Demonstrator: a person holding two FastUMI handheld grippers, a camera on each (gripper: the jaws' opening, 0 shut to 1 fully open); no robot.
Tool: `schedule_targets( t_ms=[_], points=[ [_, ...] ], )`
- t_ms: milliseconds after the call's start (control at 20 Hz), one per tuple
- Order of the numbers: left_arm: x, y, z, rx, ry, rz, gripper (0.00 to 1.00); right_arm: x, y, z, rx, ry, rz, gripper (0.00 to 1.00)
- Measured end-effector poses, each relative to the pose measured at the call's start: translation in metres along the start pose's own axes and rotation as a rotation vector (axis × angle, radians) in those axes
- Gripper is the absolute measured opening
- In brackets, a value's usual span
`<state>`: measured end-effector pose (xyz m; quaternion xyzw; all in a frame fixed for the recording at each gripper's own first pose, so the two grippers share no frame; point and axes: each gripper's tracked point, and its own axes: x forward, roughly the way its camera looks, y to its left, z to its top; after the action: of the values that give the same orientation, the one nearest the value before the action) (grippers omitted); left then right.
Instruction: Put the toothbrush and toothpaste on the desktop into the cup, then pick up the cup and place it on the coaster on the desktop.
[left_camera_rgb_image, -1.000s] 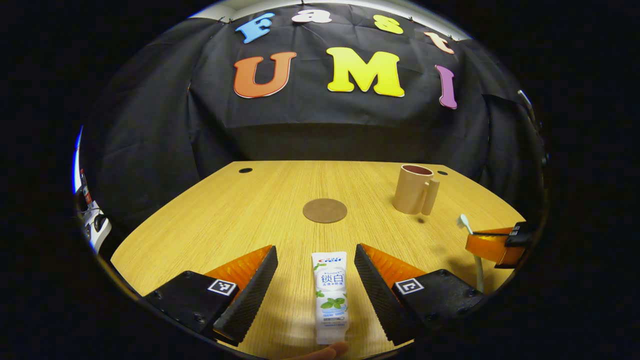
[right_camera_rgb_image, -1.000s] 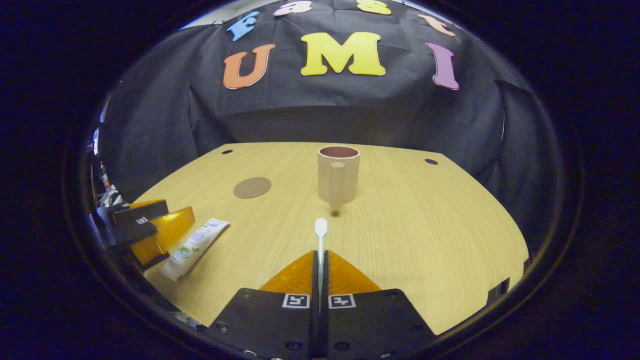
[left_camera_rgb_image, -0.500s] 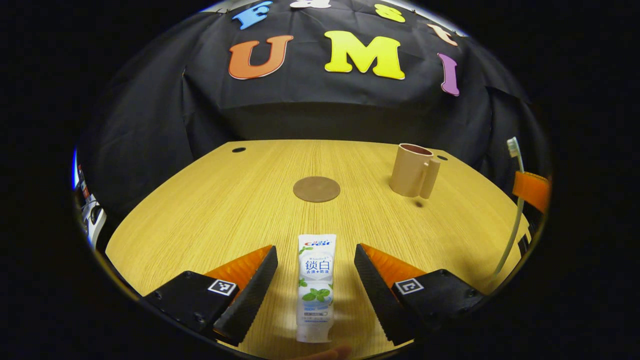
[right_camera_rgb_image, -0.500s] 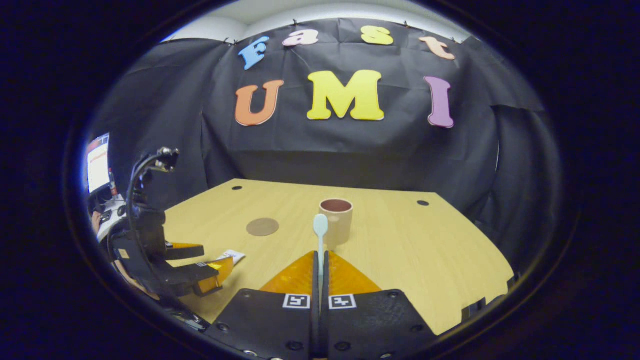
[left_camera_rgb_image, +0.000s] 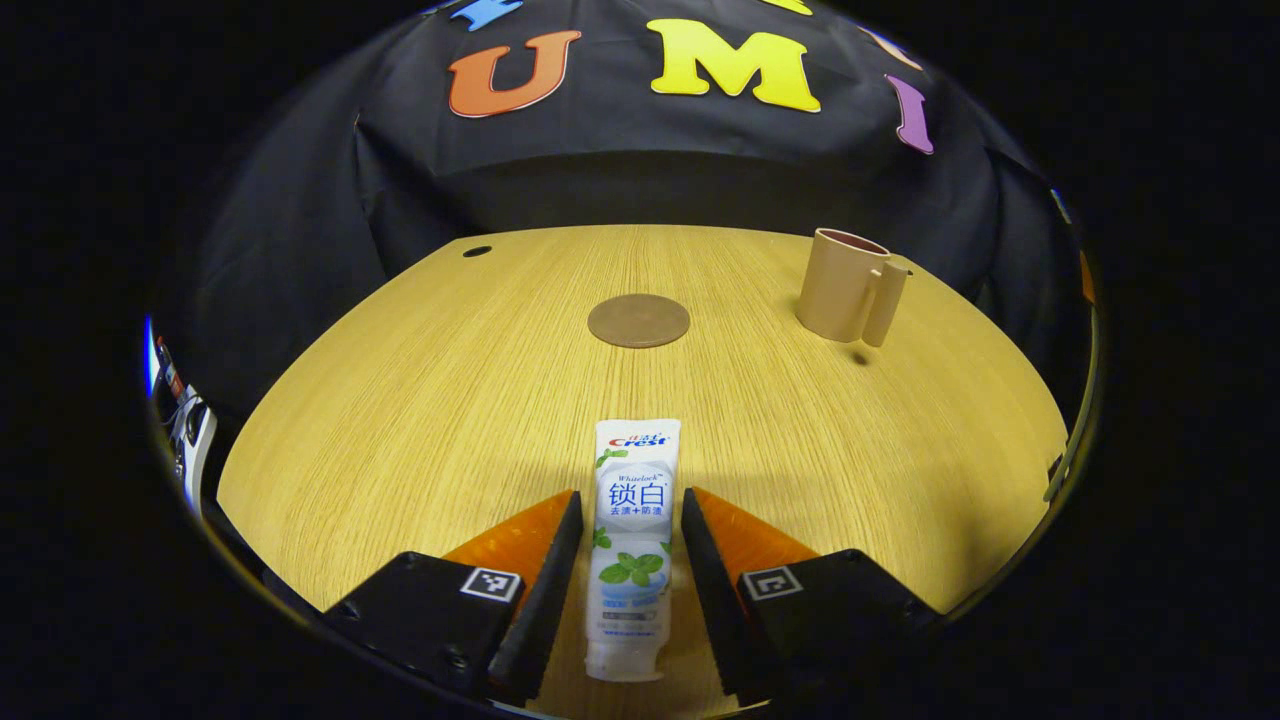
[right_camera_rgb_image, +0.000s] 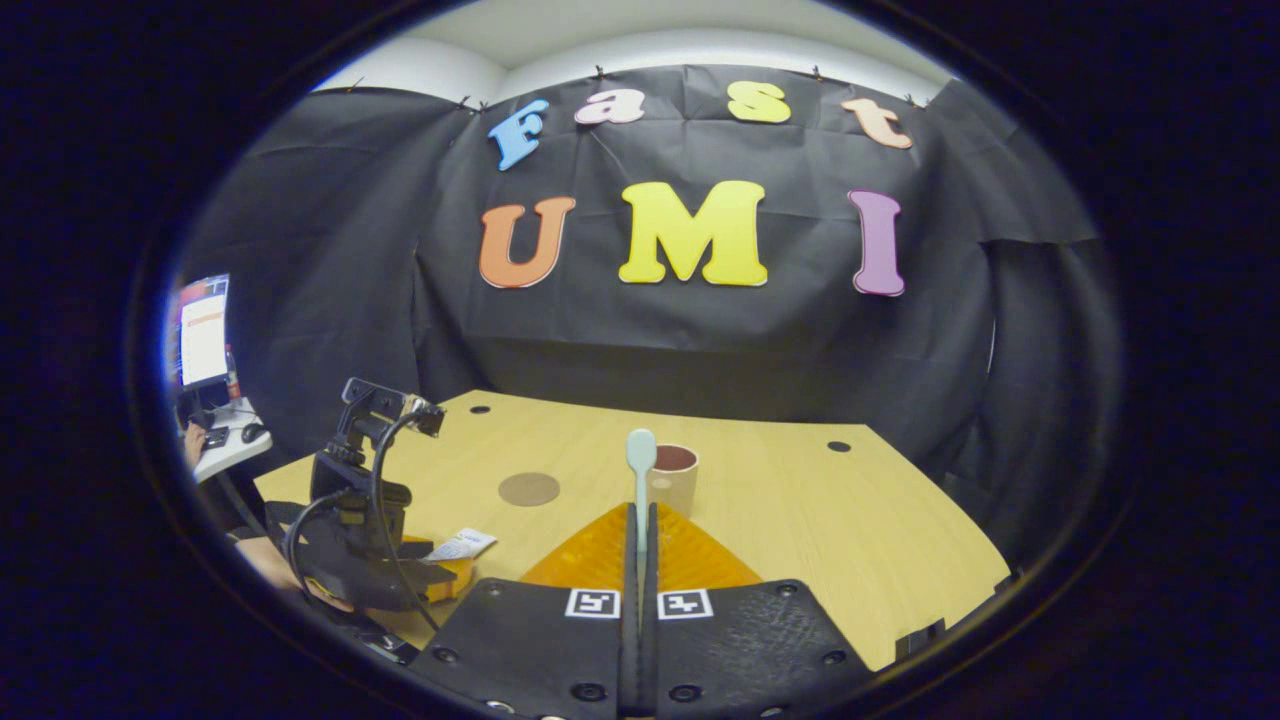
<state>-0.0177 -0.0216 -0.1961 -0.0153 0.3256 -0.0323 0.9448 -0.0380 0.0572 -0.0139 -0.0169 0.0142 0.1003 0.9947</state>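
A white toothpaste tube (left_camera_rgb_image: 632, 530) lies flat on the wooden table (left_camera_rgb_image: 430, 400), pointing away from me. My left gripper (left_camera_rgb_image: 630, 495) is down at the table and open, its jaws narrowed to either side of the tube, with a thin gap still showing on the left. The beige cup (left_camera_rgb_image: 848, 285) stands upright at the far right, and the round brown coaster (left_camera_rgb_image: 638, 320) lies mid-table. My right gripper (right_camera_rgb_image: 640, 515) is raised above the table, shut on the toothbrush (right_camera_rgb_image: 640, 455), whose head points forward in line with the cup (right_camera_rgb_image: 678, 478).
From the right gripper view, the left gripper's body and cable (right_camera_rgb_image: 360, 520) sit at the table's near-left corner with the tube (right_camera_rgb_image: 460, 545). The coaster (right_camera_rgb_image: 528, 489) lies left of the cup. A monitor (right_camera_rgb_image: 205, 330) stands beyond the left edge. Cable holes (left_camera_rgb_image: 477, 251) mark the far corners.
My left gripper's jaws have narrowed around the toothpaste tube and slid forward along it. My right gripper has risen higher with the toothbrush, tilting up from the table.
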Motion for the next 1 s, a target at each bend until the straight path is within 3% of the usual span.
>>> schedule_targets(
  t_ms=[50,150,300,350,450,650,1000],
  points=[
    [0.000,0.000,0.001,0.006,0.002,-0.002,0.57,0.001,0.000,0.000,0.004,0.001,0.002,0.00],
    [0.001,-0.001,0.000,0.024,0.011,-0.008,0.52,0.004,-0.003,0.000,0.005,0.002,0.001,0.00],
    [-0.001,-0.001,0.009,0.013,-0.028,-0.033,0.49,0.006,-0.004,0.004,0.010,-0.007,0.005,0.00],
    [-0.002,0.001,0.015,0.010,-0.053,-0.030,0.52,0.007,-0.006,0.004,0.011,-0.009,0.002,0.00],
    [-0.005,0.001,0.028,-0.007,-0.108,-0.047,0.45,0.015,-0.008,0.008,0.009,-0.008,-0.002,0.00],
    [-0.012,-0.001,0.046,-0.070,-0.169,-0.069,0.44,0.029,-0.011,0.020,-0.007,-0.021,-0.007,0.00],
    [-0.026,0.001,0.080,-0.026,-0.270,-0.090,0.42,0.080,-0.012,0.055,-0.010,-0.063,-0.012,0.00]
  ],
)
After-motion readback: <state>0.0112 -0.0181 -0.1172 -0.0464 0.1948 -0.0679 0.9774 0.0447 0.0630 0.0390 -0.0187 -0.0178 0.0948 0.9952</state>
